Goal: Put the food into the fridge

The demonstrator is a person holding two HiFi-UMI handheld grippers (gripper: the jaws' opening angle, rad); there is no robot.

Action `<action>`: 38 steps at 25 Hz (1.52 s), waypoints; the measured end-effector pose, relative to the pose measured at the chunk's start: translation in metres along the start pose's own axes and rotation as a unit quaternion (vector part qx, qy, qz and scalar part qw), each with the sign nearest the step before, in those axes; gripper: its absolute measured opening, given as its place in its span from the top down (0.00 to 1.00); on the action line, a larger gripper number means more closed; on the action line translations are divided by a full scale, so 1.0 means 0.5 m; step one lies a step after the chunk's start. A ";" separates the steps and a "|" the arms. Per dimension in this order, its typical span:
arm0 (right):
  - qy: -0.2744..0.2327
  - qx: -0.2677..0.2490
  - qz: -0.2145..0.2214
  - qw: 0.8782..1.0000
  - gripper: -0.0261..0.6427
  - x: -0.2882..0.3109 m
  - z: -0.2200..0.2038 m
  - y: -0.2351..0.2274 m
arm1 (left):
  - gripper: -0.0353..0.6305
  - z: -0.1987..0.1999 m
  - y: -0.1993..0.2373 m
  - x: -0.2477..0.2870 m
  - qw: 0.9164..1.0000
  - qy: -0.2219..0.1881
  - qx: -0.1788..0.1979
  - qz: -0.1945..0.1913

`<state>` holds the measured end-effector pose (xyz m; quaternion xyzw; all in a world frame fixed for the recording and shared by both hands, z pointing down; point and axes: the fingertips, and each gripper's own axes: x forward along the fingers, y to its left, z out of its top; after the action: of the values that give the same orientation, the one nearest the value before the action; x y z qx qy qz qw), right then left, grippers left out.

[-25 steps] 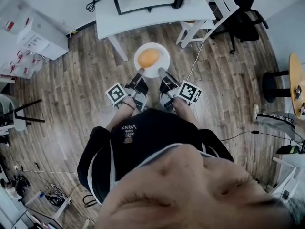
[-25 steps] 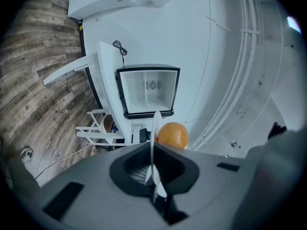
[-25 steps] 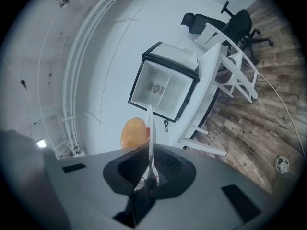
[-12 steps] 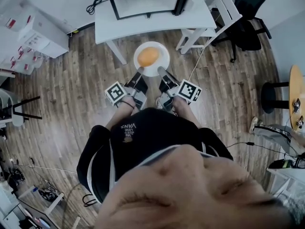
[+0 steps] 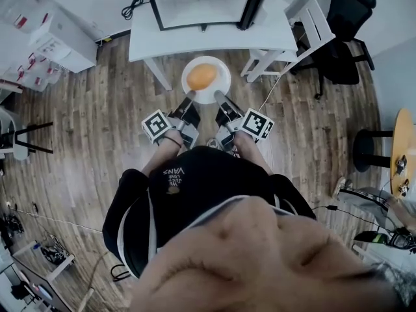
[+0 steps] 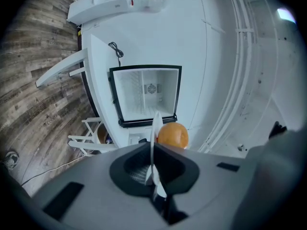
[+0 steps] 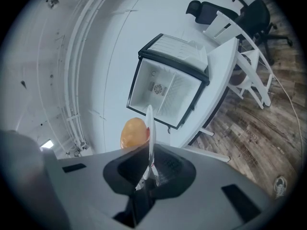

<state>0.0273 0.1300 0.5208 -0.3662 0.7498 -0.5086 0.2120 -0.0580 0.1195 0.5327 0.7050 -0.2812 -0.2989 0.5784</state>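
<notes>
A white plate (image 5: 220, 84) carries an orange (image 5: 201, 76) and hangs level above the wood floor in the head view. My left gripper (image 5: 189, 97) is shut on the plate's left rim and my right gripper (image 5: 218, 96) is shut on its right rim. In the left gripper view the plate (image 6: 155, 126) shows edge-on between the jaws of the left gripper (image 6: 154, 175), with the orange (image 6: 172, 135) behind it. The right gripper view likewise shows the plate (image 7: 149, 126), the orange (image 7: 134, 132) and the right gripper (image 7: 150, 172). The open, empty fridge (image 5: 201, 2) stands on a white table (image 5: 195, 36) just ahead.
A white chair (image 5: 300, 19) and a black office chair (image 5: 343, 36) stand right of the table. White shelving with boxes (image 5: 49, 41) is at the left. A round stool (image 5: 372, 137) and cables (image 5: 338, 207) lie at the right.
The fridge and table have drawn closer and lower in the head view as the person steps towards them. Both grippers keep their hold on the plate.
</notes>
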 end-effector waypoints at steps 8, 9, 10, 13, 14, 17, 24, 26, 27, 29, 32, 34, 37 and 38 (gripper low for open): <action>0.022 -0.005 0.016 1.000 0.92 0.013 0.049 -0.017 | 0.91 -0.004 0.002 0.046 1.000 -0.026 0.001 0.000; 0.025 -0.006 0.018 1.000 0.92 0.015 0.053 -0.018 | 0.91 -0.004 0.002 0.050 1.000 -0.029 0.001 0.001; 0.028 -0.005 0.019 0.999 0.92 0.016 0.057 -0.021 | 0.91 -0.004 0.002 0.054 0.999 -0.032 0.001 0.001; 0.038 -0.006 0.020 0.999 0.92 0.016 0.069 -0.031 | 0.91 -0.008 0.008 0.067 0.999 -0.040 0.004 0.004; 0.040 -0.007 0.021 0.999 0.92 0.016 0.074 -0.034 | 0.91 -0.009 0.011 0.071 0.999 -0.042 0.004 0.005; 0.043 -0.010 0.025 0.999 0.92 0.022 0.084 -0.037 | 0.91 -0.005 0.012 0.080 0.999 -0.044 0.005 0.007; 0.047 -0.006 0.030 0.998 0.92 0.033 0.101 -0.035 | 0.91 0.003 0.005 0.097 0.999 -0.047 0.006 0.006; 0.045 -0.003 0.029 0.999 0.92 0.039 0.104 -0.038 | 0.91 0.009 0.008 0.103 0.999 -0.044 0.004 0.006; 0.044 -0.002 0.027 0.999 0.92 0.046 0.107 -0.040 | 0.91 0.014 0.009 0.109 0.999 -0.043 0.002 0.005; 0.043 0.000 0.023 0.999 0.92 0.065 0.119 -0.044 | 0.91 0.031 0.012 0.123 0.999 -0.043 -0.003 0.006; 0.042 -0.002 0.023 0.999 0.92 0.086 0.129 -0.045 | 0.91 0.049 0.017 0.135 0.999 -0.043 -0.007 0.006; 0.041 0.000 0.022 0.999 0.92 0.099 0.132 -0.048 | 0.91 0.062 0.018 0.142 0.999 -0.042 -0.007 0.004; 0.040 0.000 0.008 0.999 0.92 0.117 0.139 -0.058 | 0.91 0.083 0.022 0.153 0.999 -0.041 -0.005 0.002; 0.039 -0.001 0.012 0.999 0.92 0.124 0.141 -0.055 | 0.91 0.088 0.023 0.156 0.999 -0.040 -0.005 0.001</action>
<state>0.0454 0.0336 0.5217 -0.3371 0.7626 -0.5189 0.1886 -0.0399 0.0312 0.5299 0.6891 -0.3038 -0.3278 0.5705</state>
